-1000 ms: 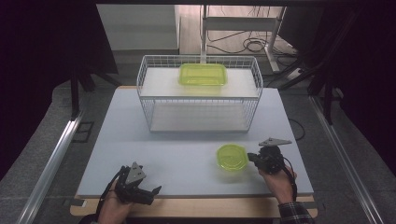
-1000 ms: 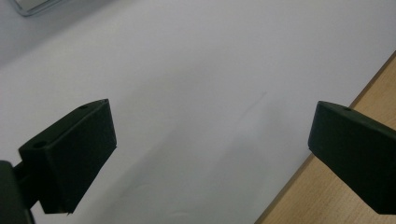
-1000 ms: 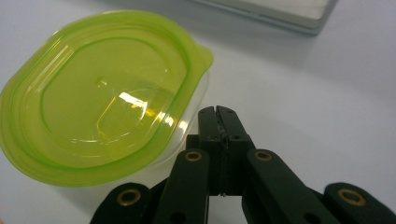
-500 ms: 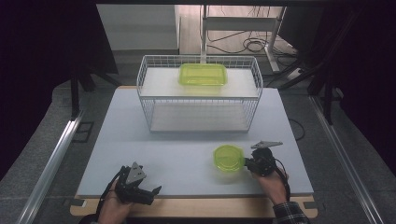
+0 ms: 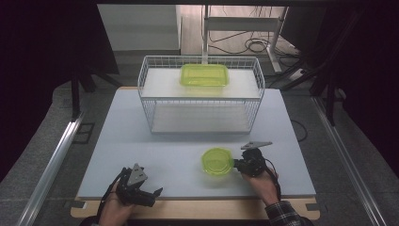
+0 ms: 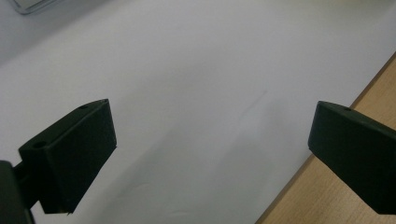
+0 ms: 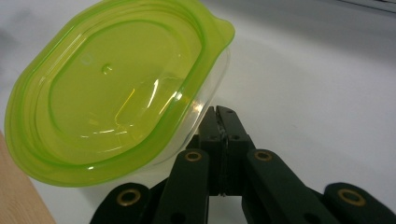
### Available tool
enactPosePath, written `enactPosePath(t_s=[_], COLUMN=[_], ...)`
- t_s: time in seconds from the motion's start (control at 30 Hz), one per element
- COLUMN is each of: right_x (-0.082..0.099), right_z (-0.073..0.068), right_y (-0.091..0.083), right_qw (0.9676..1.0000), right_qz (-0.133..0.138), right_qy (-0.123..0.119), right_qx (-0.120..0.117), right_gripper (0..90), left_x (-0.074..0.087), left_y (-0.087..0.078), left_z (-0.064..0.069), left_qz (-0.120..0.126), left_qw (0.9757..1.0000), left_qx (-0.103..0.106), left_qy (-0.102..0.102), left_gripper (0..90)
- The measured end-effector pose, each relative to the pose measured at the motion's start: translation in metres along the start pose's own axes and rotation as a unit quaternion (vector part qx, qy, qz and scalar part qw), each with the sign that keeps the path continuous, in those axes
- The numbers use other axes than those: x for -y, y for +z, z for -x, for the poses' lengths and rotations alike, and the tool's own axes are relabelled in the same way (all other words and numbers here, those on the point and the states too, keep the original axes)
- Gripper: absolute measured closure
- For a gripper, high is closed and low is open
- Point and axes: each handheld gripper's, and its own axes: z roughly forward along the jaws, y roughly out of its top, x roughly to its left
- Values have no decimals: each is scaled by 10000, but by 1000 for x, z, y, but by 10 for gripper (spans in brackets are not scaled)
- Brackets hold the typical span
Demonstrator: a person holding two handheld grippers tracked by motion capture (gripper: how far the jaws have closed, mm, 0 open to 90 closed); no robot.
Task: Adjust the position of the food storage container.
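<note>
Nearest us, our left gripper (image 5: pixel 151 193) rests with jaws wide apart on the tabletop (image 5: pixel 179 141). Farther right, our right gripper (image 5: pixel 236 165) has its jaws closed, tips just under the round green container (image 5: pixel 217 161), which sits leftward; beyond stands the wire basket (image 5: pixel 201 96).

no legible text, label or number on anything

Container (image 5: pixel 217 161): round, clear body, green lid fitted.
Pose (image 7: pixel 112 93): tilted in the right gripper view.
Location: front right of bench (image 5: pixel 179 155), well apart from the wire rack.
</note>
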Motion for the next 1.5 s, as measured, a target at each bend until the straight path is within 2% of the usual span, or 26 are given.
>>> enactPosePath(t_s=[0.27, 0.53, 0.77, 0.8, 1.03, 1.1, 1.3, 1.37, 1.5], right_x=[-12, -18, -18, -17, -13, -10, -6, -3, 0], right_z=[-19, -31, -30, -28, -23, -21, -19, -19, -20], right_y=[18, 29, 27, 23, 8, 1, -14, -19, -22], right_qw=[9994, 9987, 9986, 9986, 9982, 9980, 9972, 9967, 9960], right_qz=[-16, -38, -62, -20, 94, 136, 307, 369, 402], right_qy=[-192, -358, -479, -514, -581, -583, -639, -682, -747], right_qx=[-281, -371, -224, -127, 100, 200, 216, 222, 276], right_gripper=[893, 893, 891, 884, 842, 805, 703, 591, 437], left_x=[0, 0, 0, -1, -1, -1, -1, -1, -1], left_y=[0, 0, 0, 0, 1, 1, 0, 1, 1], left_z=[0, 1, 1, 1, 2, 2, 2, 3, 3], left_qz=[5, -1, -27, -25, -60, -44, -26, -43, -25], left_qw=[10000, 10000, 10000, 10000, 10000, 10000, 10000, 9999, 10000], left_qx=[6, 8, 5, 4, 21, 28, 15, -1, -8], left_qy=[0, 11, 51, 55, 72, 69, 77, 94, 74], left_gripper=[8, 9, 10, 10, 12, 13, 15, 15, 15])
